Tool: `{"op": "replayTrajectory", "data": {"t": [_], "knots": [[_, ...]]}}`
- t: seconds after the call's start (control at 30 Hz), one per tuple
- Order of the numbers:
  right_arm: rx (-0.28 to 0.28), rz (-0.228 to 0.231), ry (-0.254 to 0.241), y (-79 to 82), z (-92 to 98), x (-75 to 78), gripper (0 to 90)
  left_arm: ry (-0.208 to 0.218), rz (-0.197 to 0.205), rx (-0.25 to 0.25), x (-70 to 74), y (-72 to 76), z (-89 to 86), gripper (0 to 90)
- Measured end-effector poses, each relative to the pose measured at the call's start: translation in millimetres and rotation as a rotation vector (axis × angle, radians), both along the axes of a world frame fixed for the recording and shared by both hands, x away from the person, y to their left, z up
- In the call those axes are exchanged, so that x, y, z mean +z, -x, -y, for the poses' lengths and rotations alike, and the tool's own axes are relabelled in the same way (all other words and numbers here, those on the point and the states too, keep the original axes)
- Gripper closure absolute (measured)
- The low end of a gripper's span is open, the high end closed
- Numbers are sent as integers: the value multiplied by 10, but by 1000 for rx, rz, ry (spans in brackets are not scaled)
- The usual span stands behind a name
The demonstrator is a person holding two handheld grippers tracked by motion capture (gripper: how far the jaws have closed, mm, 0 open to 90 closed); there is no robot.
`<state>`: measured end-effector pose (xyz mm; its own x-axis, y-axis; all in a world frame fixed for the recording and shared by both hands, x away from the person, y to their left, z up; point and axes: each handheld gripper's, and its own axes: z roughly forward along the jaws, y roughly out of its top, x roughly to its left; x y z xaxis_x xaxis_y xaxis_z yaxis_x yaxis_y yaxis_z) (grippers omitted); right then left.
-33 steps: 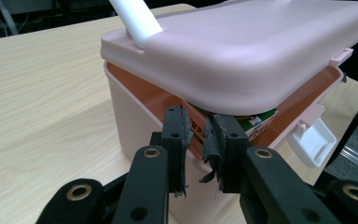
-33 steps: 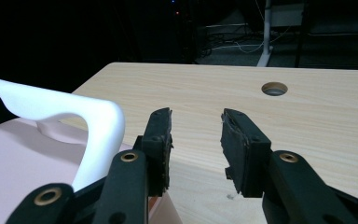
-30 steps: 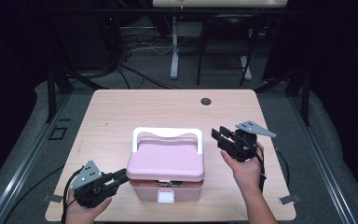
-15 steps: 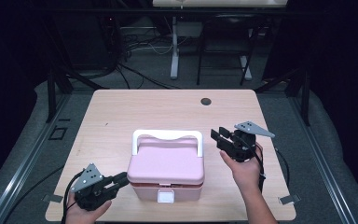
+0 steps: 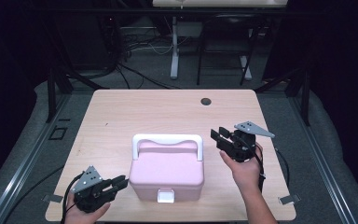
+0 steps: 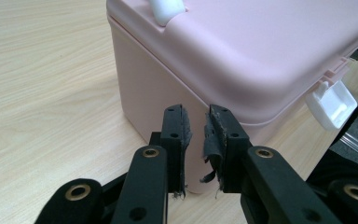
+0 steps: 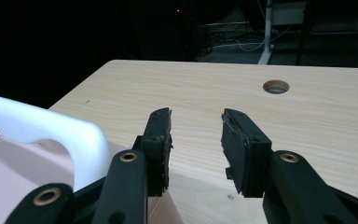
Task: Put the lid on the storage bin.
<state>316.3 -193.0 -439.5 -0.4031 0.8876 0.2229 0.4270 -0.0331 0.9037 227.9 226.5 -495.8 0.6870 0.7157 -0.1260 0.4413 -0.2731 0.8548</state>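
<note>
A pink box (image 5: 167, 170) with a white handle (image 5: 168, 138) and a white front latch (image 5: 166, 195) stands shut on the table's near middle. My left gripper (image 5: 120, 182) lies low at the box's near left corner, jaws a narrow gap apart and holding nothing. In the left gripper view its tips (image 6: 196, 116) sit just short of the pink wall (image 6: 149, 88), with the latch (image 6: 333, 105) at the right. My right gripper (image 5: 219, 136) hovers beside the handle's right end, open and empty. The right gripper view shows it (image 7: 196, 121) with the handle (image 7: 42, 128) to its left.
The light wooden table (image 5: 144, 112) has a round cable hole (image 5: 206, 101) at the back right, which the right gripper view shows ahead (image 7: 276, 86). Cables trail from both grippers over the table's front edge. Dark floor, cables and table legs lie beyond the far edge.
My left gripper has sunk slightly toward the table's front edge. The right gripper and the box have hardly moved.
</note>
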Motion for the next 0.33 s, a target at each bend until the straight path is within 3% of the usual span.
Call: {"op": "replayTrajectory", "data": {"t": [0.17,0.2,0.27,0.3,0.33], "knots": [[-1,3,-3,4,7,5,622,4,13,17,6,-7,-5,716],[-3,4,-7,3,19,4,618,10,12,24,11,-14,-12,667],[-4,4,-8,4,26,3,614,30,18,41,19,-36,-30,618],[-7,5,-15,1,48,-8,593,64,27,65,20,-74,-57,589],[-7,5,-15,1,48,-8,593,64,27,65,20,-74,-57,569]]}}
